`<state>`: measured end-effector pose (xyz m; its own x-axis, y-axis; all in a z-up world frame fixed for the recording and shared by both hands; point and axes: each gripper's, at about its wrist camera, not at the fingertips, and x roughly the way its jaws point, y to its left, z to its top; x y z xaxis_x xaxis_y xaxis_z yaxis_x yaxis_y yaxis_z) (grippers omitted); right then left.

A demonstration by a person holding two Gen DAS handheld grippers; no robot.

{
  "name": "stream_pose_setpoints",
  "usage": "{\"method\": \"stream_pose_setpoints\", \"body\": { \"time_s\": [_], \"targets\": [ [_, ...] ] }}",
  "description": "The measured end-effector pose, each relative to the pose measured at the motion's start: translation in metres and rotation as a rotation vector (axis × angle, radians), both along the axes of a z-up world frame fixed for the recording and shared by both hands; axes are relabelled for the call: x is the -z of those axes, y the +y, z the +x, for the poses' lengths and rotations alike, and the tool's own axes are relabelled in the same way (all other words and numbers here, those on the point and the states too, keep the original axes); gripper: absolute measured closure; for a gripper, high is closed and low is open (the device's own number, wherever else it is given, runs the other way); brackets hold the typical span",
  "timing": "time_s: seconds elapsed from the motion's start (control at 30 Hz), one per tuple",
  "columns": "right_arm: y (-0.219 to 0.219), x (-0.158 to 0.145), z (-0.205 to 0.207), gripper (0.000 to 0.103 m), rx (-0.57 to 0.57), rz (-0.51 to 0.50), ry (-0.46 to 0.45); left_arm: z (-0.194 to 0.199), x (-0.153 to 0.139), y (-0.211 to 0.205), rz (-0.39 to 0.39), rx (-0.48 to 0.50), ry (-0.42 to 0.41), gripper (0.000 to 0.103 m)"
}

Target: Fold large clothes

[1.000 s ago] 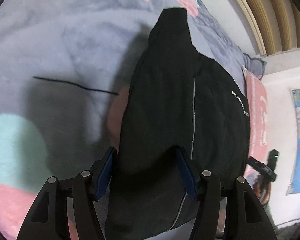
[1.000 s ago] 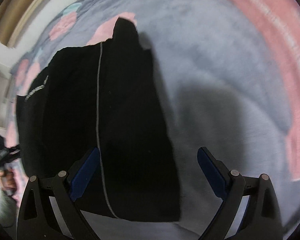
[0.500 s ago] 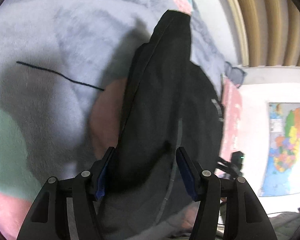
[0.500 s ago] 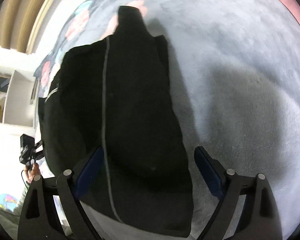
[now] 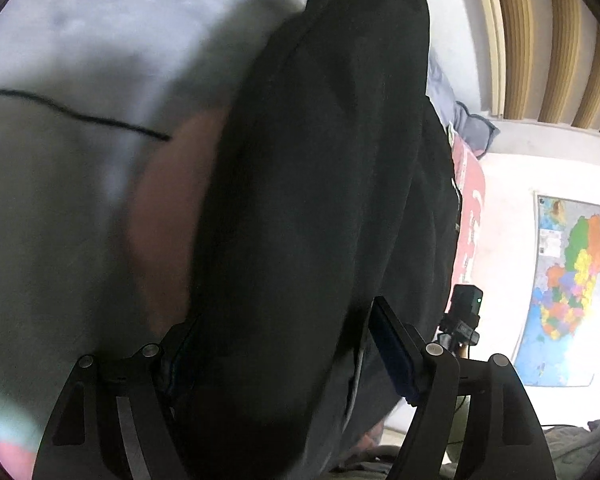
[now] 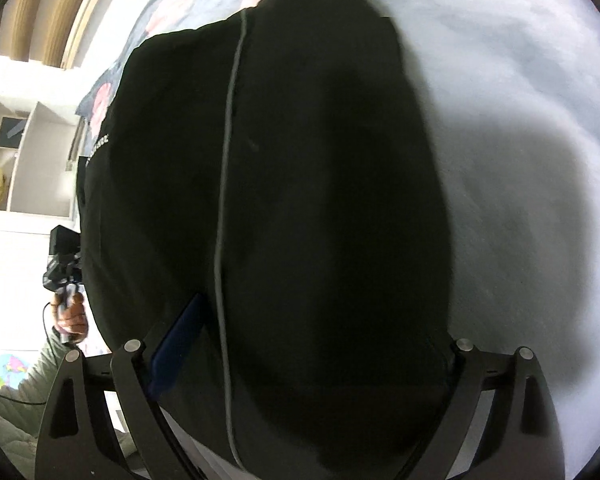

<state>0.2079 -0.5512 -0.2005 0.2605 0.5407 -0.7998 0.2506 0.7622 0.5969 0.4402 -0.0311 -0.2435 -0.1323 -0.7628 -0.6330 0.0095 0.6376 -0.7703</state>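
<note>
Black garment (image 5: 320, 200) lies on grey blanket (image 5: 80, 40); your left gripper (image 5: 284, 356) is opening w/ cloth between pads, right gripper (image 6: 304, 356) spread wide around it.

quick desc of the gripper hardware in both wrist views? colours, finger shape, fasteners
Both the left gripper and the right gripper look alike: black angular linkage arms with triangular cut-outs, round silver pivot pins at the joints, and flat blue pads on the fingers. No markings visible. A person's olive-green sleeve shows in the right wrist view.
</note>
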Motion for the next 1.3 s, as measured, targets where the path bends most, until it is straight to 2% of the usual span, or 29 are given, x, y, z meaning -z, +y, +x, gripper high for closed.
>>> {"method": "stream_pose_setpoints", "body": {
  "time_s": [0.07,0.13,0.17,0.23,0.3,0.33,0.43,0.5,0.57,0.6,0.63,0.73,0.87,1.0,1.17,1.3],
  "targets": [
    [0.007,-0.001,0.007,0.011,-0.017,-0.003,-0.011,-0.001,-0.006,-0.006,-0.017,0.013,-0.023,0.036],
    [0.006,-0.007,0.006,0.018,-0.035,-0.012,-0.030,-0.007,-0.018,-0.002,-0.053,0.018,-0.043,0.048],
    [0.008,-0.009,0.006,0.019,-0.045,-0.016,-0.039,-0.009,-0.021,-0.001,-0.071,0.017,-0.046,0.050],
    [0.011,-0.010,0.004,0.021,-0.062,-0.015,-0.042,-0.014,-0.025,0.002,-0.096,0.017,-0.050,0.051],
    [0.007,-0.004,0.007,0.018,-0.064,0.004,-0.028,-0.014,-0.022,-0.002,-0.065,0.031,-0.052,0.050],
    [0.003,0.000,0.012,0.014,-0.063,0.020,-0.020,-0.013,-0.018,-0.007,-0.055,0.027,-0.043,0.044],
    [0.001,0.008,0.023,0.008,-0.067,0.028,-0.017,-0.010,0.001,-0.013,-0.056,0.003,0.012,0.034],
    [0.006,0.010,0.031,0.008,-0.069,0.006,-0.011,-0.017,0.001,-0.013,-0.050,-0.011,0.008,0.034],
    [0.010,0.002,0.031,0.011,-0.074,-0.029,-0.023,-0.023,-0.008,-0.017,-0.024,-0.018,-0.027,0.041],
    [0.011,-0.006,0.029,0.019,-0.080,-0.047,-0.035,-0.027,-0.014,-0.017,-0.020,-0.021,-0.043,0.052],
    [0.014,-0.016,0.025,0.029,-0.086,-0.078,-0.057,-0.033,-0.024,-0.017,-0.021,-0.025,-0.066,0.060],
    [0.024,-0.043,0.019,0.046,-0.103,-0.145,-0.120,-0.052,-0.053,-0.018,-0.047,-0.035,-0.117,0.065],
    [0.048,-0.089,0.004,0.051,-0.131,-0.163,-0.220,-0.083,-0.099,-0.022,-0.136,-0.052,-0.179,0.065],
    [0.063,-0.127,-0.017,0.053,-0.136,-0.113,-0.292,-0.125,-0.156,-0.037,-0.154,-0.023,-0.274,0.065],
    [0.073,-0.186,-0.059,0.053,-0.143,-0.136,-0.379,-0.175,-0.203,-0.038,-0.170,-0.004,-0.336,0.065],
    [0.071,-0.214,-0.084,0.053,-0.146,-0.150,-0.415,-0.214,-0.226,-0.030,-0.203,-0.014,-0.353,0.065]
  ]
}}
